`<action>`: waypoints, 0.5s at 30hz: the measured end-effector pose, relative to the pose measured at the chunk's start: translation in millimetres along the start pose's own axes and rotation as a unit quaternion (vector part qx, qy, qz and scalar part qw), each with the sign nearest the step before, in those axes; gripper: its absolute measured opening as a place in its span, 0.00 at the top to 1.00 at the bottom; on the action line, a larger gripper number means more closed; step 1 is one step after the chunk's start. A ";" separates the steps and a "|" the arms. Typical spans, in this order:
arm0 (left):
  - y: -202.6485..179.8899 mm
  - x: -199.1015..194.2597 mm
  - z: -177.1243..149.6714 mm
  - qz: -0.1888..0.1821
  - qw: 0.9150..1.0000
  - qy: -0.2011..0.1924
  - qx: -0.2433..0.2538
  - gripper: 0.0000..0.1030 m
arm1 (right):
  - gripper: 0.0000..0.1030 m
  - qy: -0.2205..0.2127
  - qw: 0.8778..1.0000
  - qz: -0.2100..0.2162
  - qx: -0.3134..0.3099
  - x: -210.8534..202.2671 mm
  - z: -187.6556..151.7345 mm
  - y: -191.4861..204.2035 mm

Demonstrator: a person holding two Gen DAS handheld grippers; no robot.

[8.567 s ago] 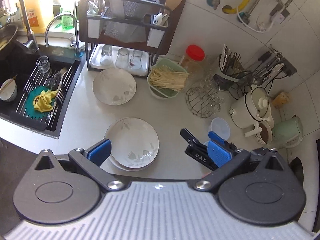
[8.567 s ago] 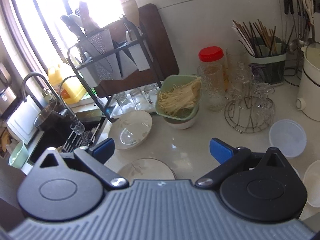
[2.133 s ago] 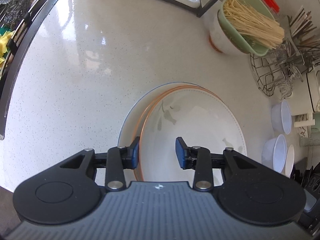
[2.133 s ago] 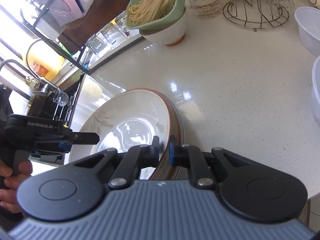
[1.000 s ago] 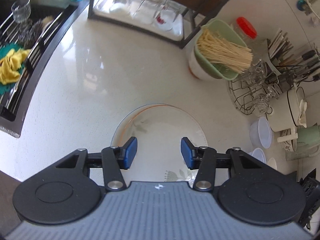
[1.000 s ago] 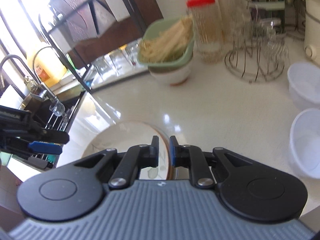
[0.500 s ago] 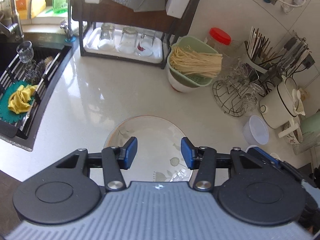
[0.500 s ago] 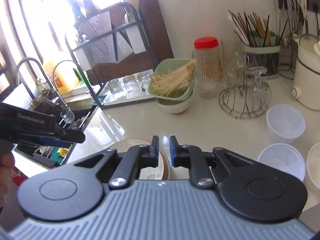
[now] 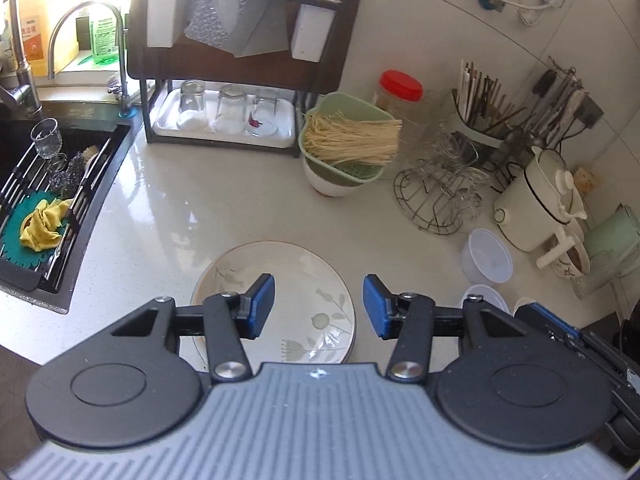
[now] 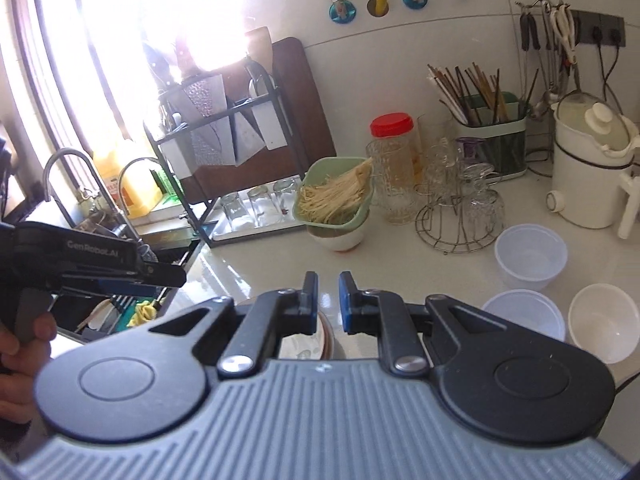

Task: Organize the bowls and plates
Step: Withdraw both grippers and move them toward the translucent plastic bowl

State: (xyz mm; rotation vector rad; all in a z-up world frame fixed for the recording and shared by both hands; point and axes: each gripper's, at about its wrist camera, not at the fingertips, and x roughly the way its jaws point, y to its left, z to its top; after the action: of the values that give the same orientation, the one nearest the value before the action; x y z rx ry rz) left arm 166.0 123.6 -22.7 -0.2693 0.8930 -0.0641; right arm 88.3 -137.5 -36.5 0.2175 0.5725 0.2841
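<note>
The sink sits at the far left, its black edge bounding the countertop on that side; a yellow cloth lies on the rack inside it. Between the sink edge and the green basket of noodles the countertop is bare, giving open room ahead of both grippers.

The left gripper has its jaws parted about halfway, with nothing between them and nothing touched. The stack of plates lies on the countertop directly below and ahead of it, clear of the blue pads. In the right wrist view the left gripper appears at the left edge, held by a hand.

The right gripper has its jaws nearly together, leaving a narrow gap with nothing gripped. The plates' rim shows just below its fingers, apart from them.

To the right, a wire glass stand and a white pot line the back wall. Three plastic bowls stand together on the countertop near the right gripper, at its right.
</note>
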 end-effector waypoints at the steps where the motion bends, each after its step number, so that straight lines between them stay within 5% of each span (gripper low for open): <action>1: -2.9 1.5 -3.8 -0.004 1.000 -0.001 0.009 0.46 | 0.85 -0.005 1.000 -0.006 0.000 -1.8 -1.3 0.6; 15: -29.7 30.6 -7.3 -0.061 0.995 0.009 0.084 0.45 | 0.86 -0.029 0.997 -0.074 -0.012 -13.9 -8.3 6.0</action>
State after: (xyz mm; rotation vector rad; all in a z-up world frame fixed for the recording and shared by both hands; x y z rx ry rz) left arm 181.2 88.3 -42.7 -0.1659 0.8834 -0.2553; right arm 71.3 -135.3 -34.7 0.1593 0.5253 0.1399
